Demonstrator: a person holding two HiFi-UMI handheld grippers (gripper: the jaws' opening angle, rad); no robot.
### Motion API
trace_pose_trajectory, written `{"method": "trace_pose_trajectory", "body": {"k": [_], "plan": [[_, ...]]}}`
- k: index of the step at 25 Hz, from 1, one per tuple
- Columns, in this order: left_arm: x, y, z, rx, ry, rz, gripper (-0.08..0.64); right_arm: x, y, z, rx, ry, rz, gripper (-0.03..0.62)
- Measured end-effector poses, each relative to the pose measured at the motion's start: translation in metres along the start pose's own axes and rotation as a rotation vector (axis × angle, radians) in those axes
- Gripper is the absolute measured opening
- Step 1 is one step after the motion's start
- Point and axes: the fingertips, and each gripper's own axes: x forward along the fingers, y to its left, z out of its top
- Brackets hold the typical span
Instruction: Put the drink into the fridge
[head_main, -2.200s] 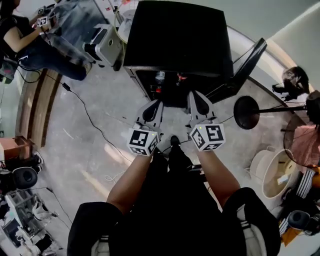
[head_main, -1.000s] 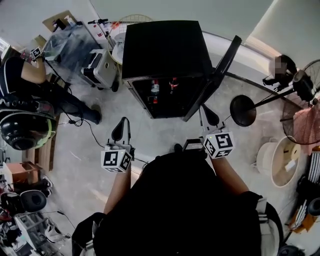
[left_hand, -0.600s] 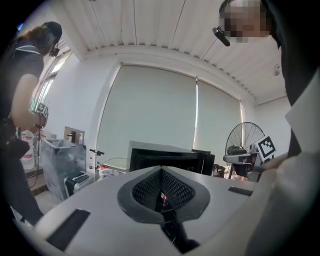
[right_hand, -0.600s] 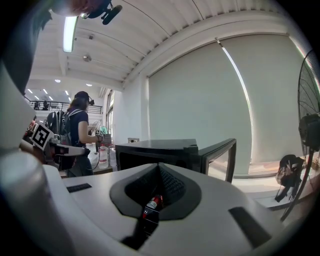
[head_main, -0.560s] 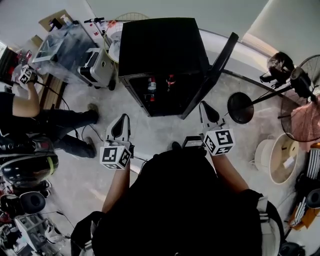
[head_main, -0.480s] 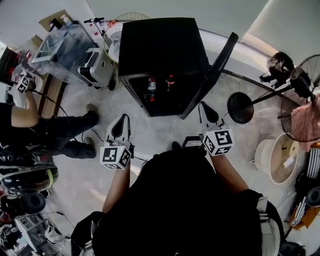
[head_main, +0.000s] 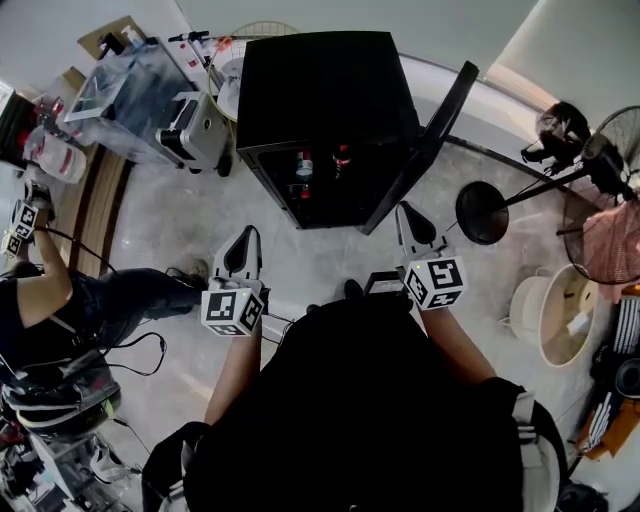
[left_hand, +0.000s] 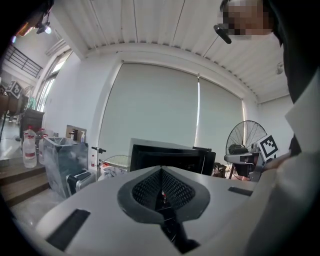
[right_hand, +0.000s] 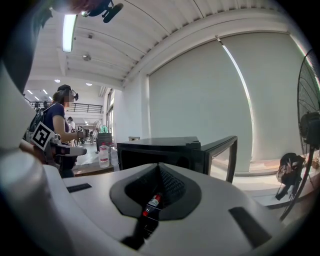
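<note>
The black fridge stands on the floor ahead, its door swung open to the right. Two drink bottles stand upright on a shelf inside. My left gripper hangs shut and empty in front of the fridge, to its left. My right gripper is shut and empty too, just short of the door's lower edge. In the left gripper view the fridge shows beyond the closed left gripper. In the right gripper view one bottle shows far off past the closed right gripper.
A fan's round base stands right of the door, with a fan head and a white bucket further right. A grey appliance and a clear bin sit left of the fridge. A person crouches at far left. A cable crosses the floor.
Both grippers drew back from the fridge opening two seconds ago and have stayed almost still over the last second. The person at the left has moved down and outward in the view.
</note>
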Motion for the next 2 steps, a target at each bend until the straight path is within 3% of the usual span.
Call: {"method": "trace_pose_trajectory", "body": {"k": [2], "plan": [[0.0004,-0.0015,0.0003,-0.003,0.001,-0.001,0.014,-0.0005,0.0000,-0.0004,0.003,0.002,0.001,0.021]]}}
